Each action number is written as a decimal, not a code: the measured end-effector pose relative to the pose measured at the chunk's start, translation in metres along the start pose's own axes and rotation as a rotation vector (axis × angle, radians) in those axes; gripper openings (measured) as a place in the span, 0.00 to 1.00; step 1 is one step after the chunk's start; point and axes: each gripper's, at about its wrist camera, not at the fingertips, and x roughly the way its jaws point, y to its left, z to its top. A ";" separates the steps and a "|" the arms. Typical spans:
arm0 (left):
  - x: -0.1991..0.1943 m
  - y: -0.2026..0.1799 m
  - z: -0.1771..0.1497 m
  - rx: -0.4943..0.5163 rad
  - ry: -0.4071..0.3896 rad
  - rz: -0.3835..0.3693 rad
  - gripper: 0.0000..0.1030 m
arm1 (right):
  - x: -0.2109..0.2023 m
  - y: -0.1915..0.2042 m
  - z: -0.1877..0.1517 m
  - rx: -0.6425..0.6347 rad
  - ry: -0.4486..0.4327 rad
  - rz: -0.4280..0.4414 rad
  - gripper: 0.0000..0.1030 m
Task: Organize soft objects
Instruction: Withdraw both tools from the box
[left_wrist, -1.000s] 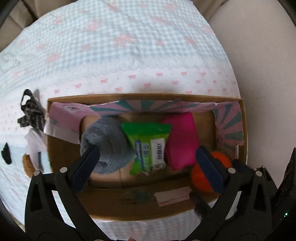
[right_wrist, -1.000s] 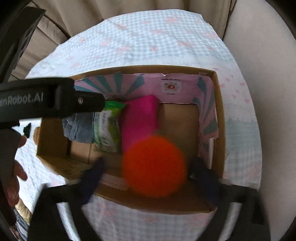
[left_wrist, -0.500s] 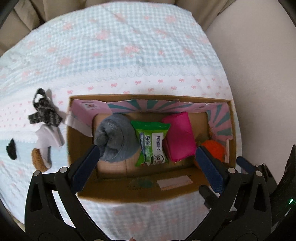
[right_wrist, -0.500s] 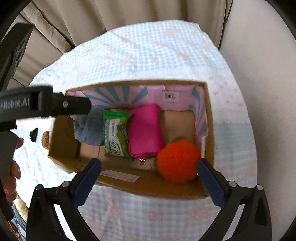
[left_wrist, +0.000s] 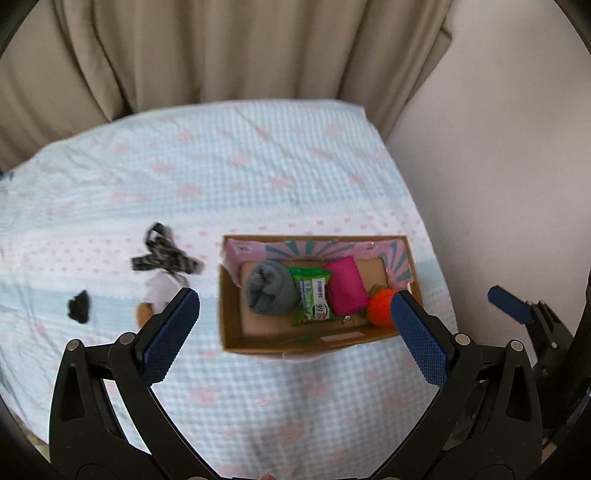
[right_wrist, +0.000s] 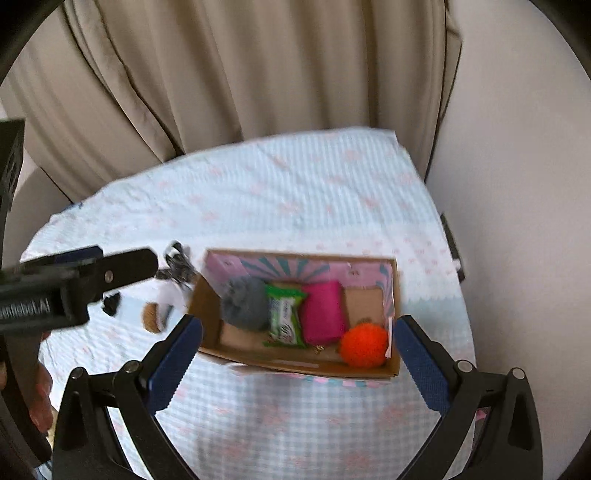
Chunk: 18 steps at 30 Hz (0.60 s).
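An open cardboard box (left_wrist: 258, 341) (right_wrist: 295, 365) sits on the bed near its right edge. Inside lie a grey rolled cloth (left_wrist: 269, 291) (right_wrist: 245, 302), a green wipes pack (left_wrist: 312, 301) (right_wrist: 286, 319), a pink pouch (left_wrist: 345, 290) (right_wrist: 323, 312) and an orange fluffy ball (left_wrist: 382, 310) (right_wrist: 364, 345). My left gripper (left_wrist: 291, 332) is open and empty, well above the box. My right gripper (right_wrist: 295, 354) is open and empty, also high above the box. The right gripper's fingertip shows in the left wrist view (left_wrist: 509, 306).
Left of the box on the checked bedspread (left_wrist: 221, 177) lie a black-and-white bow (left_wrist: 162, 254), a white and brown soft item (left_wrist: 155, 295) and a small black piece (left_wrist: 79, 306). Beige curtains (right_wrist: 258, 74) hang behind the bed; a wall (left_wrist: 498, 166) is at the right.
The right gripper let go of the orange ball, which now lies in the box's right end. Both grippers have pulled up and back from the box.
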 end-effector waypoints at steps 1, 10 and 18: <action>-0.015 0.004 -0.003 -0.003 -0.021 0.004 1.00 | -0.013 0.008 0.002 -0.006 -0.026 -0.005 1.00; -0.124 0.048 -0.039 -0.052 -0.214 0.067 1.00 | -0.101 0.061 0.004 -0.068 -0.205 -0.028 1.00; -0.193 0.103 -0.075 -0.079 -0.337 0.116 1.00 | -0.139 0.097 -0.009 -0.068 -0.280 -0.010 1.00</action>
